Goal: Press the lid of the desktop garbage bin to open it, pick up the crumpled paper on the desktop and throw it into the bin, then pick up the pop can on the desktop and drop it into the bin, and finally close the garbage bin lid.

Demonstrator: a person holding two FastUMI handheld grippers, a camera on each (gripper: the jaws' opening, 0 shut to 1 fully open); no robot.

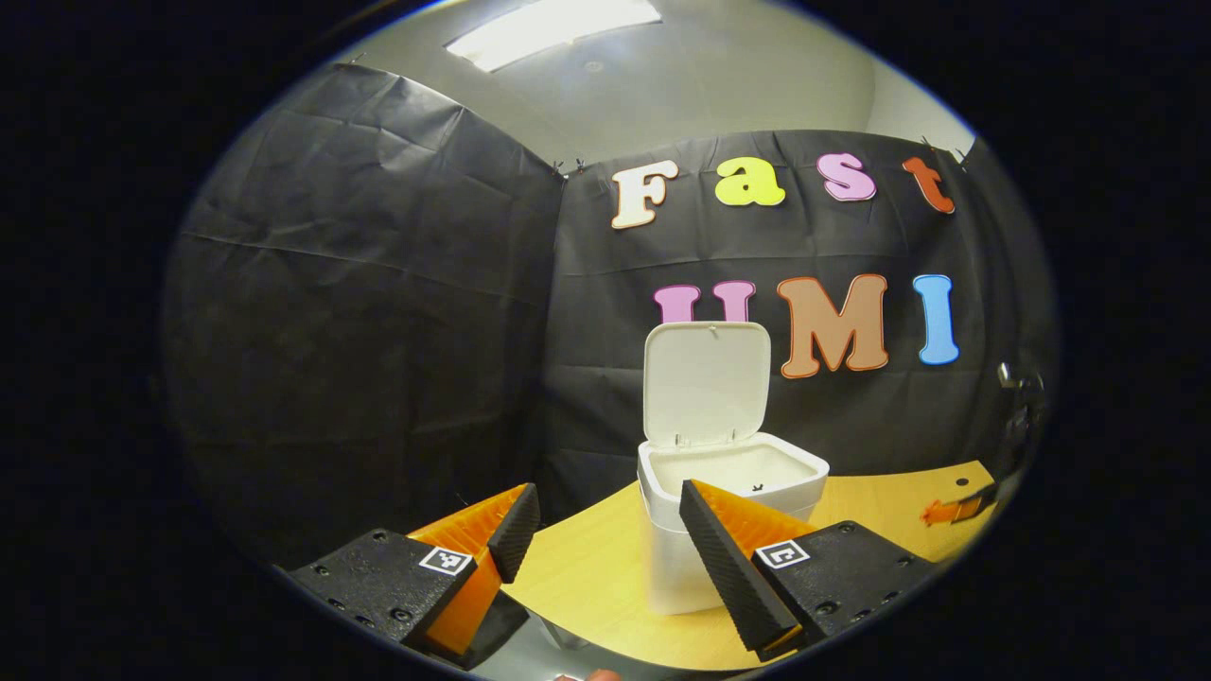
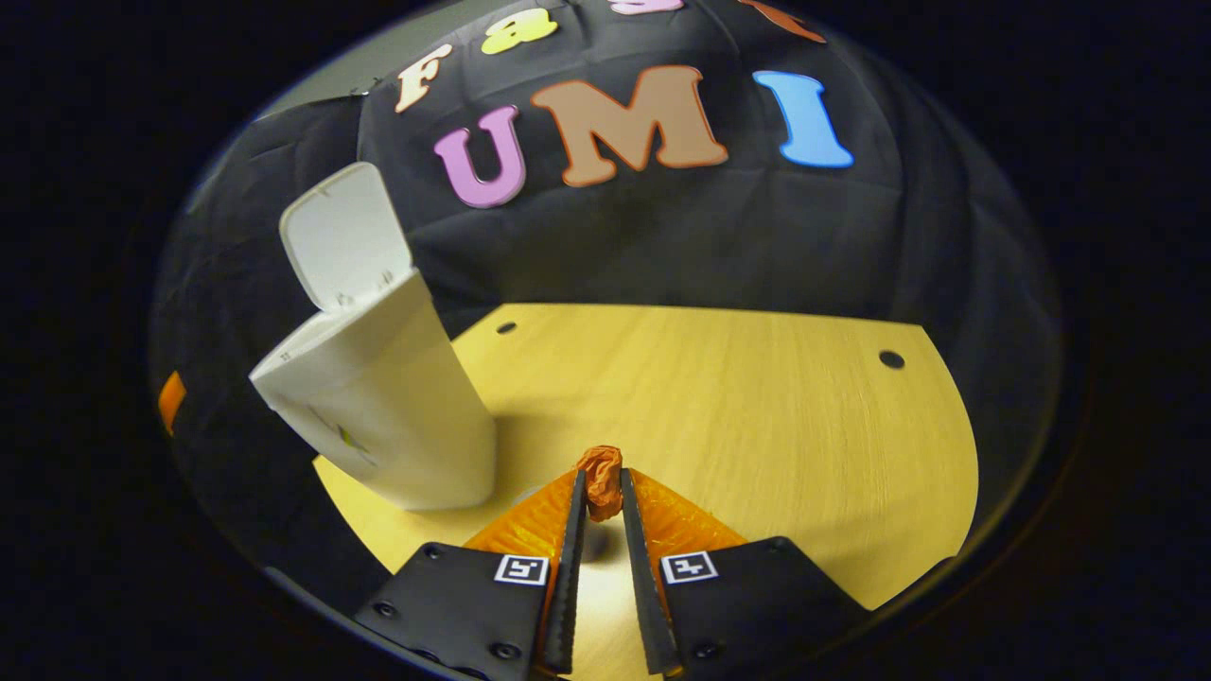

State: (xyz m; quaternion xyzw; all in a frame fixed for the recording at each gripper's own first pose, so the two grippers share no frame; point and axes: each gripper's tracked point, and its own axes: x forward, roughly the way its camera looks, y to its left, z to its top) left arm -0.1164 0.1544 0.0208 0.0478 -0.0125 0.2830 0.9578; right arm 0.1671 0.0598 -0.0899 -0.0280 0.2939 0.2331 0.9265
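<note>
Wooden desktop (image 2: 738, 416) carries the open bin (image 2: 378, 407) at left of the right gripper view, up-left of the right gripper (image 2: 602, 492), pinched on the crumpled paper (image 2: 603, 480); the left gripper (image 1: 605, 530) gapes empty.

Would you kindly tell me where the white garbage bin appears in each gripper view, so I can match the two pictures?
Left gripper view: the garbage bin stands lower centre on the wooden desktop, lid upright, partly behind the left gripper.
Right gripper view: it leans at left, lid up, left of the right gripper holding the crumpled paper.
Shared landmark: the raised lid.
</note>
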